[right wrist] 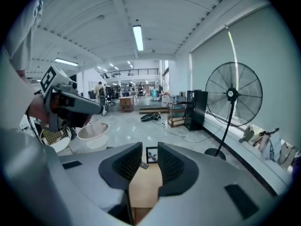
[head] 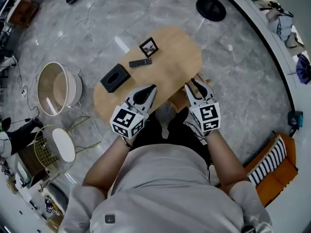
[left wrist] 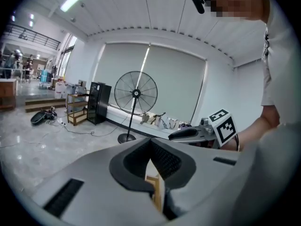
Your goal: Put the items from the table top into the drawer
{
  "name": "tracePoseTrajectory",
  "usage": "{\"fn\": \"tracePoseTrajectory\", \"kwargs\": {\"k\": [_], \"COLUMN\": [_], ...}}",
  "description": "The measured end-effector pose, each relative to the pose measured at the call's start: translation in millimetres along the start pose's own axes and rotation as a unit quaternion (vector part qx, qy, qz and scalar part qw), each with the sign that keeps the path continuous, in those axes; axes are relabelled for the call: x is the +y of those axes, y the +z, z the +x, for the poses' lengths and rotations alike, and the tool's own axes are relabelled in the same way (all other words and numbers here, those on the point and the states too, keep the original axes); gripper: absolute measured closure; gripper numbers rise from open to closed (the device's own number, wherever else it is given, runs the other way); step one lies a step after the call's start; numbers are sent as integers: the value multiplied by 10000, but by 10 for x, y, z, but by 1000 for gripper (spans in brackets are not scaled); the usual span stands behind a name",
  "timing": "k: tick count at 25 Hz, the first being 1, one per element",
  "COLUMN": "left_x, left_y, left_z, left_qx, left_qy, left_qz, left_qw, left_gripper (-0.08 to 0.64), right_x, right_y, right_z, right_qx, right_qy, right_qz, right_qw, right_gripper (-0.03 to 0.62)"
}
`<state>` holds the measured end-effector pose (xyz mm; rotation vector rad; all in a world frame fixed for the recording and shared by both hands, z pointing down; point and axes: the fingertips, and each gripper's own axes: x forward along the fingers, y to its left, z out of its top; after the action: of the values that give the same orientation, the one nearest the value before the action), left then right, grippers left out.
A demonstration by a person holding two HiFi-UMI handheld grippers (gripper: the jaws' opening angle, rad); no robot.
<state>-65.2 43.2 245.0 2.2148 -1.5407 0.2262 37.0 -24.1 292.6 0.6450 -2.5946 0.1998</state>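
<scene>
You hold both grippers side by side at the near edge of the oval wooden table (head: 180, 57), in the lower middle of the head view. Your left gripper (head: 149, 89) has its jaws pressed together at the tips, with nothing caught in them. Your right gripper (head: 194, 85) has its jaws spread a little, with a narrow gap between the pads. Nothing sits in that gap, and through it you see bare tabletop. Neither gripper touches any item.

Farther up the table, left of centre, 3 items lie on the top. The black tissue box (head: 115, 77) is nearest you. The black remote (head: 140, 62) lies just beyond it. The small photo frame (head: 148, 46) stands near the far edge, apart from the remote.

On the floor at the left of the frame stands a white tub (head: 54, 88), with a wire basket (head: 44, 149) below it in the picture. At the top, past the table, sits the fan's round base (head: 211, 8).
</scene>
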Motion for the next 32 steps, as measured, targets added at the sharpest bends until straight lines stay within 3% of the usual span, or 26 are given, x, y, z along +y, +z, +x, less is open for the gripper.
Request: {"fn": "tracePoseTrajectory", "kwargs": {"k": [5, 12, 23, 32], "left_x": [-84, -235, -305, -109], "left_y": [453, 725, 763, 577], "left_z": [-437, -768, -907, -977], "left_qx": [-448, -826, -1084, -1029], "left_qy": [318, 755, 1536, 1811], "left_qz": [167, 379, 426, 196], "left_qw": [9983, 9930, 9812, 9779], "left_gripper": [551, 551, 551, 551], "right_x": [206, 284, 441, 650], "right_y": [689, 1171, 1339, 1242], "right_z": [-458, -847, -965, -545], "right_qx": [-662, -1189, -1376, -1126], "right_qy": [170, 409, 1303, 1859], "right_qz": [-381, -704, -1181, -1180], "right_qw": [9969, 9896, 9748, 9689], "right_gripper": [500, 543, 563, 563]}}
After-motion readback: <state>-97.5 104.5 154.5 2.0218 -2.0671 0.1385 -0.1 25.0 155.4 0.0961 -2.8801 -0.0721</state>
